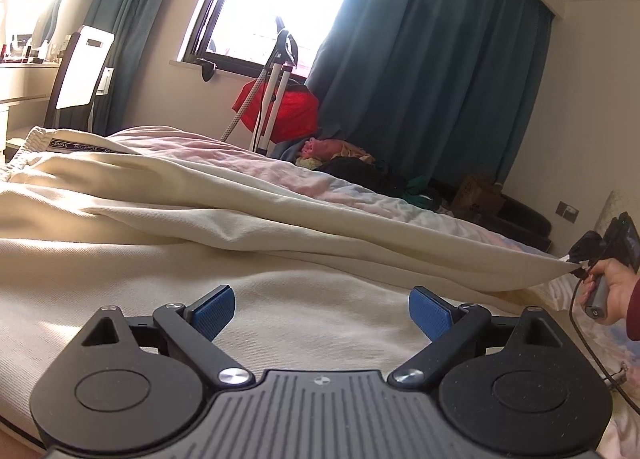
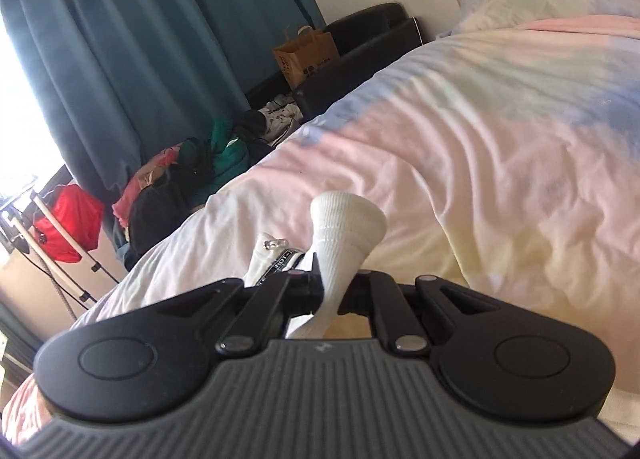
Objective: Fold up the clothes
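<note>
Cream, soft and limp, the trousers (image 1: 160, 219) sag across the bed (image 2: 480, 119): your right gripper (image 2: 340, 291) fingers pinch a ribbed cuff (image 2: 344, 235), your left gripper (image 1: 320, 311) fingers gape empty, so take the waistband (image 1: 52, 143).

Cream trousers (image 1: 160, 219) lie spread on the bed, one ribbed cuff (image 2: 346, 235) lifted.

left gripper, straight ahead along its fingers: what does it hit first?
Most likely the cream garment spread on the bed. The left gripper is open, nothing between its blue pads, angled slightly down at the flat cloth just ahead. Exact contact point is uncertain; depth is unclear.
</note>
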A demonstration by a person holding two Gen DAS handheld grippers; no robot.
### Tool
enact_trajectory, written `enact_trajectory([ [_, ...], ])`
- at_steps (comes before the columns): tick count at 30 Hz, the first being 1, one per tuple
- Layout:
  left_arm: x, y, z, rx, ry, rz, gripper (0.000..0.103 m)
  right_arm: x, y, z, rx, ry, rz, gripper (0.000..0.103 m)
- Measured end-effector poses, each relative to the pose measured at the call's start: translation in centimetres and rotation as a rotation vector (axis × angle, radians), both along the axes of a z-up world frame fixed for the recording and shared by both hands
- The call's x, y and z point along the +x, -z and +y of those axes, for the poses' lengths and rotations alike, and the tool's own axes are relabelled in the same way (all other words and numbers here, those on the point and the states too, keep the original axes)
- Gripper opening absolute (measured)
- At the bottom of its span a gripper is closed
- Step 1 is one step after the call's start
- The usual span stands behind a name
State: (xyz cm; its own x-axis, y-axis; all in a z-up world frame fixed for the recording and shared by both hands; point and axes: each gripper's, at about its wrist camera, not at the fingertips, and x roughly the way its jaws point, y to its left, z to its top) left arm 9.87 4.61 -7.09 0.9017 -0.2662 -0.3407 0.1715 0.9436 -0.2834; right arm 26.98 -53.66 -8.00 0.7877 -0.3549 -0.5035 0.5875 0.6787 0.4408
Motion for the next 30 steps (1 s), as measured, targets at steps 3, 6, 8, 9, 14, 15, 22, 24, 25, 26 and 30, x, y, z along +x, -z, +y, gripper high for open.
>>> enact_trajectory([
  [3,-0.2,-0.2,-0.3,0.056,-0.044,-0.015,0.095,-0.7,2.8,-0.4,0.012,-0.002,0.079,0.006],
  [6,-0.6,-0.3,-0.6,0.065,-0.029,-0.017,0.093,-1.1,5.3,0.4,-0.042,-0.057,0.165,0.011],
  [8,-0.9,-0.3,-0.9,0.072,-0.009,-0.021,0.093,-1.3,5.3,0.9,-0.075,-0.111,0.185,0.015],
  [9,-0.9,-0.4,-1.1,0.088,-0.002,-0.027,0.093,-1.4,4.9,1.0,-0.075,-0.143,0.191,0.026],
  [14,-1.9,-1.0,-2.1,0.144,0.000,-0.060,0.094,-3.4,0.3,5.0,-0.197,-0.344,0.141,0.103],
  [15,-2.2,-1.3,-2.2,0.154,-0.003,-0.070,0.095,-4.1,-1.1,6.6,-0.257,-0.402,0.127,0.103],
  [22,-5.4,-3.0,-2.9,0.203,0.017,-0.132,0.100,-13.0,-7.0,17.9,-0.377,-0.651,0.019,0.103],
  [24,-6.5,-3.6,-2.9,0.216,0.032,-0.135,0.102,-15.3,-7.6,20.5,-0.396,-0.678,0.013,0.103],
  [25,-7.0,-3.8,-2.9,0.228,0.039,-0.132,0.103,-16.4,-7.7,21.5,-0.401,-0.686,0.006,0.103],
  [26,-7.5,-4.1,-2.8,0.242,0.037,-0.131,0.103,-17.5,-7.7,22.4,-0.404,-0.693,-0.003,0.103],
  [30,-9.4,-5.4,-1.8,0.242,-0.012,-0.137,0.103,-21.8,-6.7,25.3,-0.447,-0.721,-0.023,0.103],
])
